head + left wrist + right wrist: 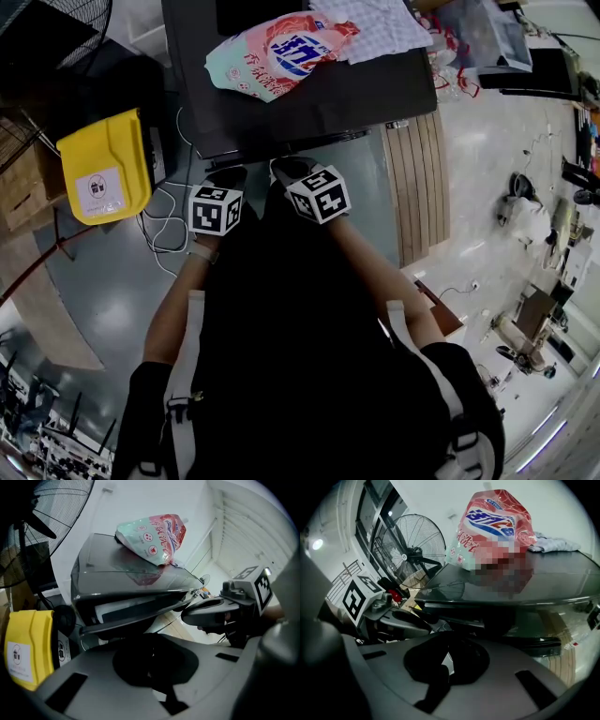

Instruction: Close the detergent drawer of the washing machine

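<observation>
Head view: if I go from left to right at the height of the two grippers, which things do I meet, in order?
yellow container → left gripper → right gripper → wooden slatted panel

All three views are wide-angle: straight lines bend and the corners fall to black. In the head view the pale floor (487, 141) on the right shines with glare, while the person's clothing (309, 328) is a flat black mass. In the left gripper view the white wall (140, 498) is nearly blown out, and the glossy washer (131, 569) mirrors the bag (152, 531). A lamp (317, 544) glows far left in the right gripper view. Both pairs of jaws sit near, in deep shadow, soft and unfocused.
</observation>
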`<state>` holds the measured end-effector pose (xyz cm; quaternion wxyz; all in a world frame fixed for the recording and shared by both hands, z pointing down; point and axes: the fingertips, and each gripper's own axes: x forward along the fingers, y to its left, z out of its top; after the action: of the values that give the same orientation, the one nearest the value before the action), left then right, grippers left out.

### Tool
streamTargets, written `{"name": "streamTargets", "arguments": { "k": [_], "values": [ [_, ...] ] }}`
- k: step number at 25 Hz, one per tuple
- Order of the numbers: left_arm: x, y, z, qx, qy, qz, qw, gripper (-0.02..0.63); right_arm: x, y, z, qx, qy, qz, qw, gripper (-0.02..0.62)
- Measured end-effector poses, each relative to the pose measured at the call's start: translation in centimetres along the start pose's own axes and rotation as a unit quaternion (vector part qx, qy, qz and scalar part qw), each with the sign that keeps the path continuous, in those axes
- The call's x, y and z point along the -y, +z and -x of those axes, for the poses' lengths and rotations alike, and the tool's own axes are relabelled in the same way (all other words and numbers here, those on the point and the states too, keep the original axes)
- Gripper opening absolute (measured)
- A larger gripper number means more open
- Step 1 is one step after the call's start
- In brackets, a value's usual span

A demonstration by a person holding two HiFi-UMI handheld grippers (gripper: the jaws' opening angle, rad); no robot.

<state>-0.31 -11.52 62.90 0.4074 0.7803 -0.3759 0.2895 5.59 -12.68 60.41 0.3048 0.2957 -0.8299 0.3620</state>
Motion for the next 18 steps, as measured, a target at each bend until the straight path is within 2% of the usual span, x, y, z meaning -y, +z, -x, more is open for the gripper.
{"name": "streamTargets", "arguments": {
  "k": [4,15,18],
  "values": [
    [-0.3,0.7,-0.3,-0.007,0.000,0.000,1.0000,0.011,0.5,0.7,-0.2,-0.005,0.002,-0.010,1.000,0.016],
    [-0.4,0.6,-0.7,-0.024,-0.015,-0.006,0.9996,0.011,-0.2,0.6,-1.5,-0.032,0.022,0.003,0.999,0.016],
    [-0.6,0.6,-0.7,-0.028,-0.019,0.003,0.9994,0.011,-0.3,0.6,-1.5,-0.040,0.028,-0.004,0.999,0.015]
  ]
}}
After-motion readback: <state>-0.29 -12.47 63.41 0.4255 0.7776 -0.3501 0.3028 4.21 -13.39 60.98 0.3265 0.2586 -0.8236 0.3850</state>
